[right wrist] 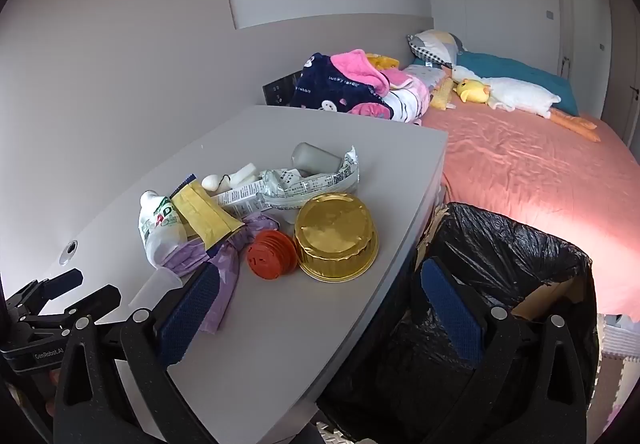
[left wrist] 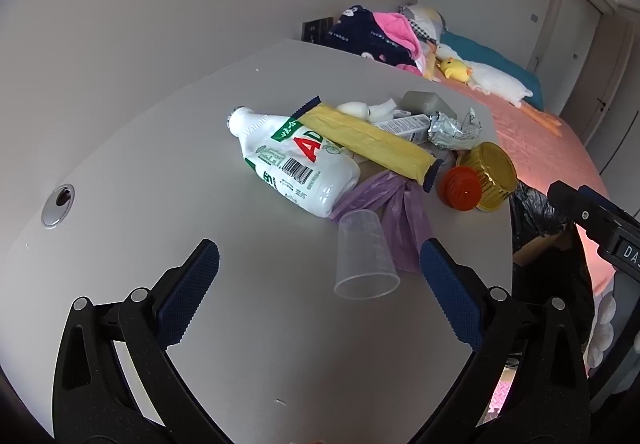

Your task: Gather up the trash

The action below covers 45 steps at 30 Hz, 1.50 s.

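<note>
A pile of trash lies on the grey table: a white bottle, a yellow wrapper, a purple bag, a clear plastic cup, an orange lid, a gold foil tin and a silver wrapper. My left gripper is open and empty, just short of the cup. My right gripper is open and empty, over the table's edge beside a bin lined with a black bag. The gold tin and orange lid lie ahead of it.
A bed with a pink sheet, piled clothes and plush toys stands behind the table. A cable hole sits in the table at left. The right gripper shows at the right edge of the left wrist view.
</note>
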Each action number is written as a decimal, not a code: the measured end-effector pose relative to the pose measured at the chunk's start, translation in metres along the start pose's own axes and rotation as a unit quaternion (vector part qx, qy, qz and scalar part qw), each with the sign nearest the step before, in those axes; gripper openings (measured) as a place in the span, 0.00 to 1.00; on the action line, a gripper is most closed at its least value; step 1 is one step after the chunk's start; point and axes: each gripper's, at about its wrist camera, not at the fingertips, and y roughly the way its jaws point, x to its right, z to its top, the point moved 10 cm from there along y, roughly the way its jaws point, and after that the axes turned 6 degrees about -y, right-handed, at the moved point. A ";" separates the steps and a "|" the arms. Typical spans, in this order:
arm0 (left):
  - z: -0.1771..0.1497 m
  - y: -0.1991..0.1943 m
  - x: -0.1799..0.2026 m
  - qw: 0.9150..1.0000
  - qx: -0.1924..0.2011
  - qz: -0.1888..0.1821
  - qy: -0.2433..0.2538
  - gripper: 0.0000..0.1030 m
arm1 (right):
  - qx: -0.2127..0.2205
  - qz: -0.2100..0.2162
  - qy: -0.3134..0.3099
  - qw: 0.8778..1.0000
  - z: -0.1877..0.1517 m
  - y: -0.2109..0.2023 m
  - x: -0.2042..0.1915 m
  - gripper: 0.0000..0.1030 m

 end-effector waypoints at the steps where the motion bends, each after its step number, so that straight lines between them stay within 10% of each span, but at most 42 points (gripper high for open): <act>1: 0.000 0.000 0.000 1.000 -0.001 -0.001 -0.002 0.94 | 0.000 0.000 0.000 1.000 0.000 0.000 0.000 0.97; 45: -0.003 -0.003 0.003 1.000 -0.003 -0.019 -0.005 0.94 | -0.005 -0.003 0.007 1.000 -0.005 0.001 0.007 0.97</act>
